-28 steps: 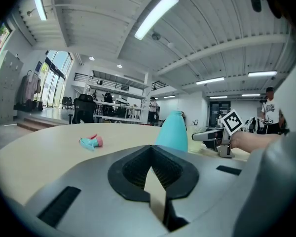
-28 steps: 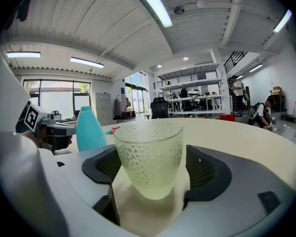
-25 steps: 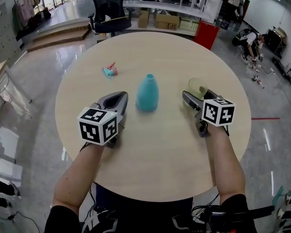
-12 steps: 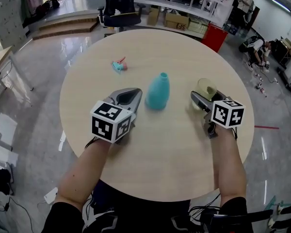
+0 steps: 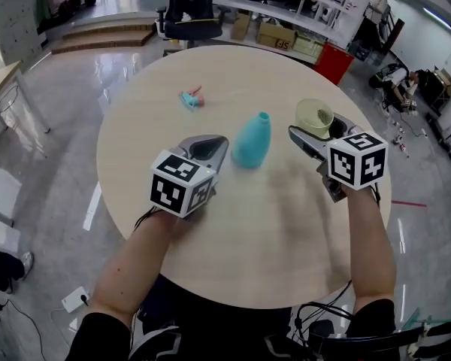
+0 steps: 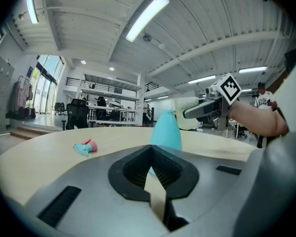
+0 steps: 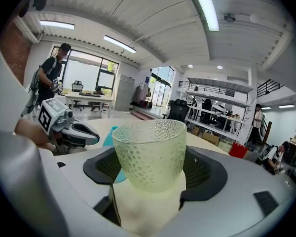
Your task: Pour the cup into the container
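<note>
**Head view with both gripper views.** The cup, pale green dimpled glass, is upright with its long axis vertical and its mouth facing up. My right gripper is clamped on it, 1 jaw on each side of its lower wall. The cup is over the round table, toward the table's 2 o'clock. In the left gripper view it appears clear of the tabletop.

The container is a teal bottle shape narrowing to an open mouth. It stands upright near the table's centre, long axis vertical, mouth up. The cup is at the container's 2 o'clock, near it but apart, with a strip of bare tabletop between the 2.

My left gripper is at the container's 8 o'clock, just beside it. Its jaws are together at the tips, with nothing between them. A small teal and pink toy lies at the container's 10 o'clock, well apart.

The right gripper is near the table's rim at 3 o'clock. The table's half toward 6 o'clock is bare wood crossed only by my forearms.

In the right gripper view the jaws hide the cup's base, and I cannot tell whether the cup holds anything. In the left gripper view that gripper's body cuts off the container's foot.
</note>
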### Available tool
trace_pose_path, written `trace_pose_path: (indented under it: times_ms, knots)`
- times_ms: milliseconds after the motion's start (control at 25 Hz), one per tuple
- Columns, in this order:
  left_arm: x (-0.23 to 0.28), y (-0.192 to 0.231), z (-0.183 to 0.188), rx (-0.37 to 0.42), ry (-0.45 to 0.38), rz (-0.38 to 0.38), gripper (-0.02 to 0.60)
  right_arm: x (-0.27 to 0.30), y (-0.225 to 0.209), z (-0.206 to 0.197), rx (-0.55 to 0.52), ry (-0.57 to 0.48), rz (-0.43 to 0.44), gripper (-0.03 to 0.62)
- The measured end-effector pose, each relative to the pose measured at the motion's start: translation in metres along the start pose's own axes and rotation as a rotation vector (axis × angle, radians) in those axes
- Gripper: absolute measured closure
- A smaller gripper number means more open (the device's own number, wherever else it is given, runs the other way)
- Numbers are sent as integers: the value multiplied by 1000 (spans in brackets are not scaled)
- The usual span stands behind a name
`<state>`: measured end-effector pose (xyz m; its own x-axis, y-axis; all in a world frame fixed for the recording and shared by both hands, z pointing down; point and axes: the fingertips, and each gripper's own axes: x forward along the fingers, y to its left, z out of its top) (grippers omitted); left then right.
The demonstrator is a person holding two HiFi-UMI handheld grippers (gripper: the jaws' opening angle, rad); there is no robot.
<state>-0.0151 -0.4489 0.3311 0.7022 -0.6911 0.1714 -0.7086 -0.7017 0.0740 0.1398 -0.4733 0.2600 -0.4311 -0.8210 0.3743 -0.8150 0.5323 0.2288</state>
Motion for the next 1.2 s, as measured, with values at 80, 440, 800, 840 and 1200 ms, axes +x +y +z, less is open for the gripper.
trace_pose_path:
  times_ms: [80,440,800,840,1200]
  knots:
    - [0,-1,2,0,0,-1,589,3,4,8,-56,27,4,218]
    - [-2,-3,4,1,-1,-3,589,17,24,12,-287,155,2,217]
    - [-3,-4,3,2,-1,-6,589,24,21,18,-427,219,-11,218]
    - [-4,-4,1,0,-2,-7,589,25,23,17,-438,224,-10,218]
    - [-5,-4,3,2,2,-6,588,29,29,19,-584,293,-18,218]
